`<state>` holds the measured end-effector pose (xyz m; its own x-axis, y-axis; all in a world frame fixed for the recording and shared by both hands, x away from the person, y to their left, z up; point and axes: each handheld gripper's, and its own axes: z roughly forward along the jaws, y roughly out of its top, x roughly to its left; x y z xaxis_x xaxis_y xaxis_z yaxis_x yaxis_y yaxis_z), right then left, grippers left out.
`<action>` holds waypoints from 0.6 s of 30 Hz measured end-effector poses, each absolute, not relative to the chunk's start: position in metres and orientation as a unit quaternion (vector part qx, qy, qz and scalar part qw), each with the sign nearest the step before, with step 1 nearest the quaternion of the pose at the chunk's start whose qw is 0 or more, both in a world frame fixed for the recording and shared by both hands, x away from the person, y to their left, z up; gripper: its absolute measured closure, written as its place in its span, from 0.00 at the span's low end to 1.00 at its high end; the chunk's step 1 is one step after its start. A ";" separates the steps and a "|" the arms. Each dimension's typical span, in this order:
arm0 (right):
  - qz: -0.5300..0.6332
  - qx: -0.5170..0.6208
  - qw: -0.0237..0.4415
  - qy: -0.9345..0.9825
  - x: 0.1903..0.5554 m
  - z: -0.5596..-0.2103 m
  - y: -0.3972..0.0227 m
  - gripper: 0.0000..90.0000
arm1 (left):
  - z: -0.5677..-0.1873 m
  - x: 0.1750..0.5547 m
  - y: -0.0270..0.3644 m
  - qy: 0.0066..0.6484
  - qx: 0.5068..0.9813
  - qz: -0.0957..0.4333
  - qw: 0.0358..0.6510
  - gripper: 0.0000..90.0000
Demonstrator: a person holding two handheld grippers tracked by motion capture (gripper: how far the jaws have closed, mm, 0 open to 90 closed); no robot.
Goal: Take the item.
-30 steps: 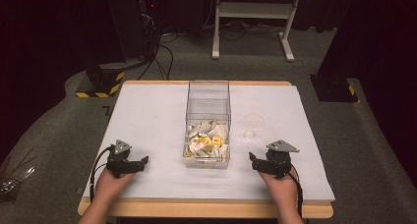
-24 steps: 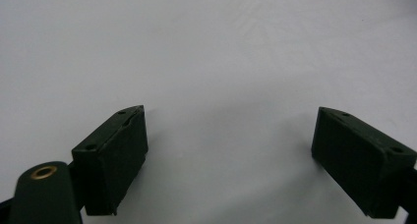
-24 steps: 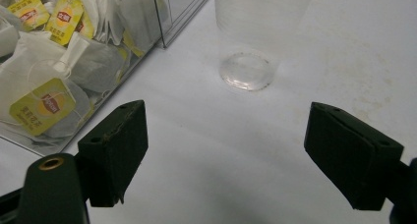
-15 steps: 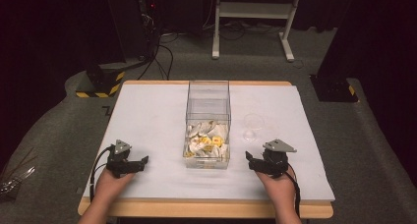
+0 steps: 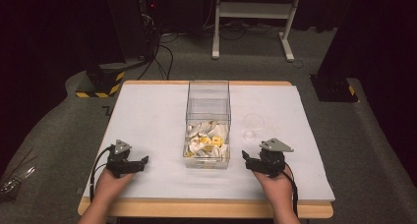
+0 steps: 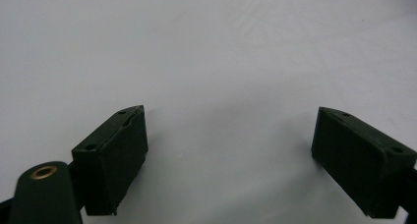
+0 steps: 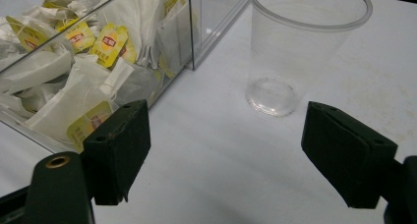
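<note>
Right gripper (image 7: 223,155), fingers wide and empty, faces the upright clear plastic cup (image 7: 300,52) just ahead on the desk (image 5: 147,116), beside the tea-bag box (image 5: 208,123); left gripper (image 6: 228,160), equally wide, lies farther off.

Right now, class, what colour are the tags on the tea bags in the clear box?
Yellow tags, clearest in the right gripper view.

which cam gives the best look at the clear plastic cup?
Right gripper view: the clear plastic cup stands upright, close and sharp, beside the tea bag box, with rim and base visible. The high view shows it small and faint. The left gripper view faces bare tabletop.
</note>
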<state>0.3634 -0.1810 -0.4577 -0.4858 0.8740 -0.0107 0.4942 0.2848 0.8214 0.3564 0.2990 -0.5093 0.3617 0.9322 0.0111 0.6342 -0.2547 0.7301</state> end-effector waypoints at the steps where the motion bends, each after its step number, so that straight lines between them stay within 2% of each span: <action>1: 0.399 0.446 0.239 0.765 0.363 -0.457 -0.180 0.21 | -0.509 0.356 0.299 0.516 0.758 0.229 0.325 0.15; 18: 0.412 0.435 0.242 0.763 0.366 -0.446 -0.171 0.23 | -0.509 0.356 0.299 0.516 0.758 0.229 0.326 0.15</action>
<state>0.3659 -0.1711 -0.4462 -0.5052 0.8629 -0.0106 0.4639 0.2819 0.8398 0.3563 0.2989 -0.5094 0.3618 0.9322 0.0110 0.6339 -0.2546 0.7303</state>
